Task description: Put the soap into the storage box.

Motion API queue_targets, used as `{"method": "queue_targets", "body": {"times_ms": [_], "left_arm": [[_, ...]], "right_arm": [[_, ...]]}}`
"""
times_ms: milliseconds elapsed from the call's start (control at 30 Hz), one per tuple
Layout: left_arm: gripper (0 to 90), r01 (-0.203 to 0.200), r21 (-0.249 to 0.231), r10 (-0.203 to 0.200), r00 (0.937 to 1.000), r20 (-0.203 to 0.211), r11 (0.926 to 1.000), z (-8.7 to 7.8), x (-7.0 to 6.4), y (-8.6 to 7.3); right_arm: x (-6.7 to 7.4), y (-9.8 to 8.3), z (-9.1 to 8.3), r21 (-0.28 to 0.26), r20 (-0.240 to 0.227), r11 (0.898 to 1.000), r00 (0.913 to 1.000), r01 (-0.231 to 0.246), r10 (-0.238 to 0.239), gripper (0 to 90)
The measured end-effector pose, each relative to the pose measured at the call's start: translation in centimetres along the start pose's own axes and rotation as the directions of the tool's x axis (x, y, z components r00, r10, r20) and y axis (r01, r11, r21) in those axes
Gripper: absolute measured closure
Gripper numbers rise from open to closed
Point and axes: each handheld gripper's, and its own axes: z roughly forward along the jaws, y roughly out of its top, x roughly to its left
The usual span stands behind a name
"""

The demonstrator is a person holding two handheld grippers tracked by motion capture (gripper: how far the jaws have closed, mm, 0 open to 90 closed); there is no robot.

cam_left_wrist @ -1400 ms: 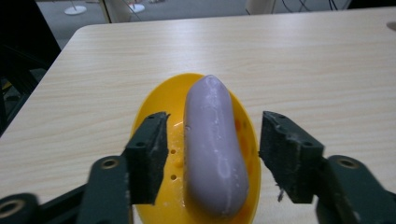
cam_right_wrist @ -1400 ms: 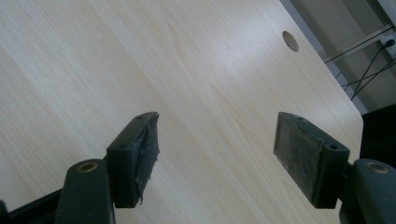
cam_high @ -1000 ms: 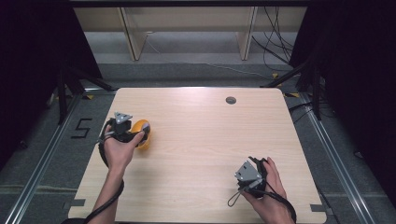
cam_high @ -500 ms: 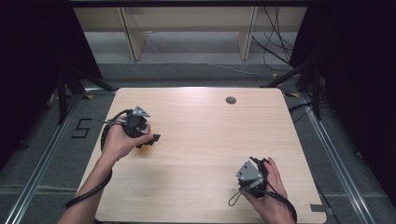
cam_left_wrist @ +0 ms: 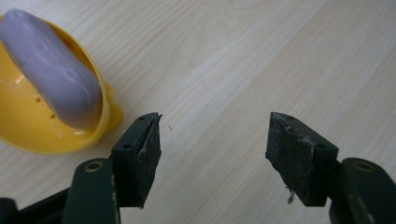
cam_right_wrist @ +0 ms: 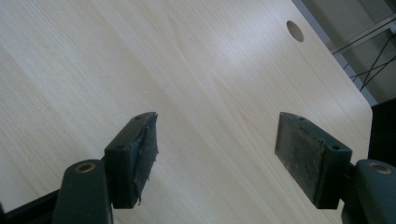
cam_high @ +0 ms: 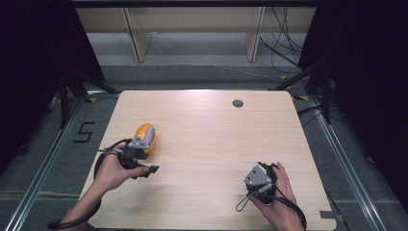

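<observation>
Black number "5" marking (cam_high: 85, 132), on grey floor (cam_high: 43, 159) left of table

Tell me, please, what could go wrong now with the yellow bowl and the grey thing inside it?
1. The left gripper is open on bare table, with the yellow bowl off to its side; closing here would likely catch nothing.
2. The grey thing lies tilted over the bowl's rim, so a nudge may roll it out.
3. The bowl looks light; a jaw brushing it could push it away.
</observation>
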Motion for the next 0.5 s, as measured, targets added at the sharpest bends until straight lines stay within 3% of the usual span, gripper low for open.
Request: {"method": "queue_targets", "body": {"times_ms": [67,100,133,167,200,233,300,367,433,467,500], "left_arm": [[35.4,0.011,-0.015,-0.010,0.9999,0.012,0.9998,0.1,-0.2,-0.6],[35.7,0.018,-0.070,-0.017,0.9997,0.016,0.9974,0.6,-0.7,-2.0],[35.8,-0.008,-0.087,0.009,0.9999,0.008,0.9962,0.9,-0.8,-2.5],[35.8,-0.008,-0.087,0.009,0.9999,0.008,0.9962,0.9,-0.8,-2.5],[35.8,-0.015,-0.113,0.015,0.9999,0.006,0.9935,1.1,-1.2,-3.2],[36.1,-0.002,-0.172,0.004,0.9999,0.010,0.9851,1.5,-1.7,-4.0],[36.0,-0.008,-0.210,0.008,1.0000,-0.002,0.9777,1.7,-2.0,-4.8],[36.1,0.009,-0.236,-0.013,0.9998,-0.017,0.9716,1.9,-2.0,-5.3],[36.3,0.053,-0.262,-0.056,0.9984,-0.002,0.9636,2.0,-2.2,-5.5],[36.1,0.080,-0.264,-0.085,0.9964,-0.007,0.9613,2.0,-2.2,-5.6],[36.1,0.080,-0.264,-0.085,0.9964,-0.007,0.9613,2.0,-2.2,-5.6]], "right_arm": [[0.0,0.0,0.0,0.002,0.000,1.000,1.0000,-0.001,0.001,30.4],[-0.1,-0.1,0.1,-0.004,0.006,1.000,1.0000,-0.002,0.002,30.5],[-0.2,-0.1,0.1,0.001,0.000,1.000,1.0000,0.000,0.000,30.4],[-0.2,-0.1,0.1,0.001,0.000,1.000,1.0000,0.000,0.000,30.4],[-0.2,-0.1,0.1,-0.005,0.010,1.000,0.9999,-0.003,0.003,30.4],[-0.3,-0.1,0.1,-0.011,0.006,1.000,1.0000,-0.001,0.001,30.4],[-0.3,-0.1,0.1,-0.011,0.011,0.999,0.9995,-0.030,0.030,29.9],[-0.5,-0.3,0.2,-0.016,0.006,0.999,0.9992,-0.040,0.041,29.9],[-0.8,-0.4,0.2,-0.015,0.001,0.999,0.9987,-0.051,0.051,29.8],[-0.8,-0.5,0.3,-0.023,0.004,0.998,0.9984,-0.057,0.057,29.8],[-0.8,-0.5,0.3,-0.023,0.004,0.998,0.9984,-0.057,0.057,29.8]]}}
